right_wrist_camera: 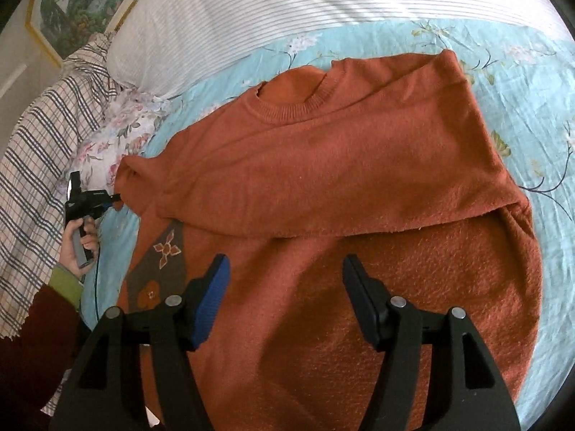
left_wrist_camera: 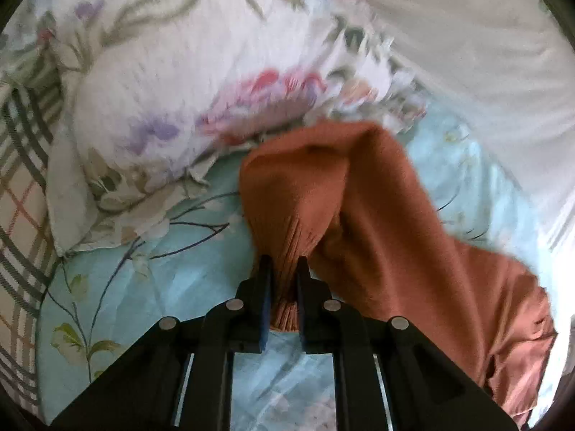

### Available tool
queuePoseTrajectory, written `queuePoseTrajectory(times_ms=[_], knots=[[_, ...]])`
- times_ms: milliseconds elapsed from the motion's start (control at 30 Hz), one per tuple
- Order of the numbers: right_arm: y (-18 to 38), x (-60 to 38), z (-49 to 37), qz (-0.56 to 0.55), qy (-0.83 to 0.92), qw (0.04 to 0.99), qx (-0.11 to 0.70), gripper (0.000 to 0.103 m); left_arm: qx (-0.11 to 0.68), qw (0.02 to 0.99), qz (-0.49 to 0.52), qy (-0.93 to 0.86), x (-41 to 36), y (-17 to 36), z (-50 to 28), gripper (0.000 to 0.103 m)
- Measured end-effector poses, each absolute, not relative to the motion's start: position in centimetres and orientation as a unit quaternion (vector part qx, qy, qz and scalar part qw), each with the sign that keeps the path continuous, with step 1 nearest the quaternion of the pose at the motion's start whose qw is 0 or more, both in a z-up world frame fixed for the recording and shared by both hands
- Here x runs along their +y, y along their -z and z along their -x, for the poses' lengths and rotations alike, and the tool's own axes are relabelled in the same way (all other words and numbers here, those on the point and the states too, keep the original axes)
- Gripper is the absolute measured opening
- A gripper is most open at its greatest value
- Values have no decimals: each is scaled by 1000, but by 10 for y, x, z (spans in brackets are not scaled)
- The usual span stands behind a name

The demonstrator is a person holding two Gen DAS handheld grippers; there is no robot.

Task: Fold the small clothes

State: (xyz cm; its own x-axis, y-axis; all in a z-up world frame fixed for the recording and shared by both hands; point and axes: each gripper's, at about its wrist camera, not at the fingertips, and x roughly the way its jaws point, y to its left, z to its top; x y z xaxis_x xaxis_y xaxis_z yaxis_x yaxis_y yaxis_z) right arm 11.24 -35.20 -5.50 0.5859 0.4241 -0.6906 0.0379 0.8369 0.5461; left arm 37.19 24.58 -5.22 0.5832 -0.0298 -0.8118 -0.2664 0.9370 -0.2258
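A rust-orange sweater (right_wrist_camera: 323, 165) lies spread on a light-blue floral bedsheet (right_wrist_camera: 503, 82), neck toward the pillows, one sleeve folded across its chest. A brown patch with flowers (right_wrist_camera: 161, 262) shows near its left hem. My left gripper (left_wrist_camera: 284, 262) is shut on the ribbed cuff of the other sleeve (left_wrist_camera: 287, 215), which bunches up between the pads. In the right wrist view that left gripper (right_wrist_camera: 113, 199) sits at the sweater's left edge, a hand (right_wrist_camera: 81, 244) on its handle. My right gripper (right_wrist_camera: 284, 262) hovers open above the sweater's lower body with nothing between its fingers.
A floral pillow (left_wrist_camera: 172, 82) and a white striped pillow (right_wrist_camera: 251, 18) lie at the head of the bed. A checked cloth (right_wrist_camera: 43, 136) drapes at the left. A framed picture (right_wrist_camera: 82, 3) hangs on the wall behind.
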Motion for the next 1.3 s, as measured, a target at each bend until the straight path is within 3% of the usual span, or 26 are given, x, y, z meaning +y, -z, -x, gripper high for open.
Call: queuePoseTrajectory(times_ms=[200,567,800,1033,1233,1267,1300], knots=[[53,-351,-110,-272,-117,851,434,66,408,900,151,-17,206,11,-329,9],[36,-377,-86,-300,-108,860,397,66,376,892,87,235,-20,-54,-273,9],[38,-418,-58,-332,-58,863,376,66,422,837,38,346,-173,-23,-269,9],[43,-448,-41,-352,-21,860,369,66,466,805,-4,367,-268,30,-279,10],[43,-451,-43,-359,-24,858,366,66,496,783,-4,374,-279,64,-279,21],[43,-449,-46,-358,-27,858,367,66,496,783,-2,375,-273,65,-276,25],[43,-446,-48,-357,-31,858,368,66,498,784,-2,371,-266,66,-272,39]])
